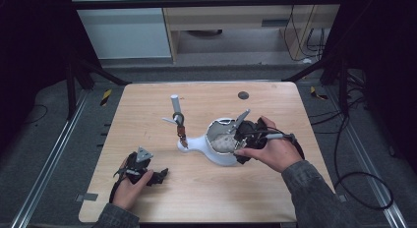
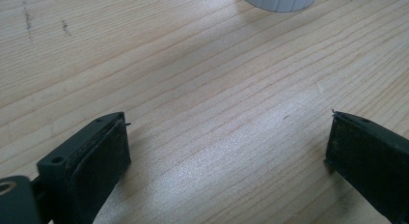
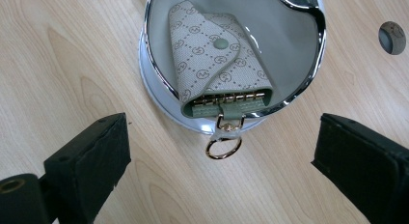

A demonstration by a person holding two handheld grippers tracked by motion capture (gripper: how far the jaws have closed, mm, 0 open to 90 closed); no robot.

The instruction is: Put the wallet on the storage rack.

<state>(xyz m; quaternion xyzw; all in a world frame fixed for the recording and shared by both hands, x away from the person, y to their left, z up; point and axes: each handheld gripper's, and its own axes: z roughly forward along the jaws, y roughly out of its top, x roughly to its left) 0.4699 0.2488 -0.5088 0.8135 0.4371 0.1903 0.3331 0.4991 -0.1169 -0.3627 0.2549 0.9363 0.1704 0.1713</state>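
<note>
table [image 1: 147, 105]: light wood | floor [image 1: 54, 115]: grey carpet | cabinet [image 1: 123, 36]: white, behind | surroundings: dark

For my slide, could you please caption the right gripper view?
Open right gripper above a monogrammed key pouch lying in a chrome-rimmed white dish, its gold ring hanging over the edge.

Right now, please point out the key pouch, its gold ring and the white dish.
key pouch [image 3: 212, 64], right gripper view, on its patterned flap.
gold ring [image 3: 223, 149], right gripper view, on the loop.
white dish [image 3: 156, 72], right gripper view, on its chrome rim.
</note>
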